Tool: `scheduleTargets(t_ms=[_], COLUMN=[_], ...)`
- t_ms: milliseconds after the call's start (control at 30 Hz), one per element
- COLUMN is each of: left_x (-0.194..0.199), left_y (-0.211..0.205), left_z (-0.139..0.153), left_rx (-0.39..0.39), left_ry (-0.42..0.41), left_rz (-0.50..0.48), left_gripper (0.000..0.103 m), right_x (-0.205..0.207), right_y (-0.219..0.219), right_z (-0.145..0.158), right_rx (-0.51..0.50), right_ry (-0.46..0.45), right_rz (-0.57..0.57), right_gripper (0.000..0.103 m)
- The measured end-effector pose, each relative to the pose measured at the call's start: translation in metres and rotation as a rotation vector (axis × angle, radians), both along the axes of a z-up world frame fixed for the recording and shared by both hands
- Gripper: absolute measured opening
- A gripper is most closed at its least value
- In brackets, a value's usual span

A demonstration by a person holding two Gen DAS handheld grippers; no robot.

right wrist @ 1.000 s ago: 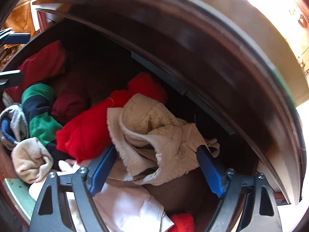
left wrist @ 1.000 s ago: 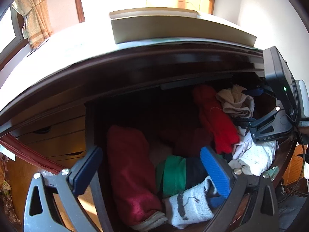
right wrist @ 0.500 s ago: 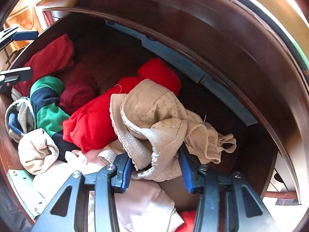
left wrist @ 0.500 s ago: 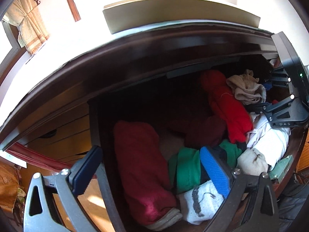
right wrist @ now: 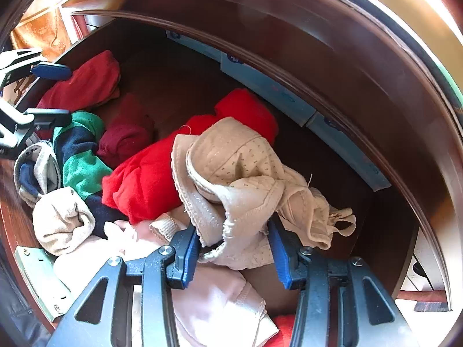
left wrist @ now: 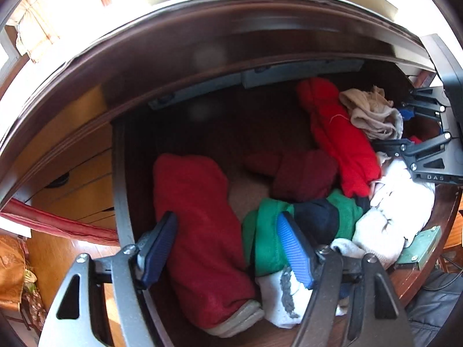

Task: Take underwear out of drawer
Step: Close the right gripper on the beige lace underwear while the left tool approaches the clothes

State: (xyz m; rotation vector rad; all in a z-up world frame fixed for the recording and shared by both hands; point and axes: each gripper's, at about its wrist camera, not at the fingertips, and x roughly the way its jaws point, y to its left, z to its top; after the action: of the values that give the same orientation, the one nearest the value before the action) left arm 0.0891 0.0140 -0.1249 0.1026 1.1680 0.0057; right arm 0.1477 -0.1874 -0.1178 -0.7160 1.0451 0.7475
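The wooden drawer [left wrist: 121,202] stands pulled out and full of clothes. My right gripper [right wrist: 233,256] is shut on crumpled beige underwear [right wrist: 237,173], which bunches up between its blue pads at the drawer's right end. The left wrist view shows the same underwear [left wrist: 373,115] and right gripper [left wrist: 405,133] at the far right. My left gripper [left wrist: 225,248] hangs over the drawer's left end with its jaws closing. A folded dark red cloth [left wrist: 199,217] lies between them, and the pads do not clearly press on it.
A bright red garment [left wrist: 341,144] lies beside the underwear. A green and navy striped piece [left wrist: 303,222], a maroon roll [left wrist: 301,173], a grey-white sock [left wrist: 280,297] and white garments [left wrist: 399,202] fill the front. The dresser top overhangs the drawer's back.
My right gripper closed on the beige underwear and keeps hold of it. My left gripper sank toward the dark red cloth and its jaws narrowed around it.
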Motion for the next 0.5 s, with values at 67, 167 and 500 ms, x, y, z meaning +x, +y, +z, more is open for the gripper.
scheduleTargets(t_ms=[67,167,500], left_x=[0.007,0.019,0.017], left_y=[-0.002,-0.009,-0.010], left_z=[-0.001,-0.007,-0.009], left_rx=[0.010,-0.023,-0.167], left_ry=[0.013,0.044,0.028], left_rz=[-0.014,-0.035,-0.073], left_gripper=[0.073,0.064,0.003], right_x=[0.000,0.000,0.001], right_y=[0.000,0.001,0.003], right_z=[0.001,0.003,-0.003], right_rx=[0.001,0.000,-0.004], right_ry=[0.004,0.004,0.001], right_rz=[0.002,0.003,0.005], right_gripper=[0.048,0.048,0.048])
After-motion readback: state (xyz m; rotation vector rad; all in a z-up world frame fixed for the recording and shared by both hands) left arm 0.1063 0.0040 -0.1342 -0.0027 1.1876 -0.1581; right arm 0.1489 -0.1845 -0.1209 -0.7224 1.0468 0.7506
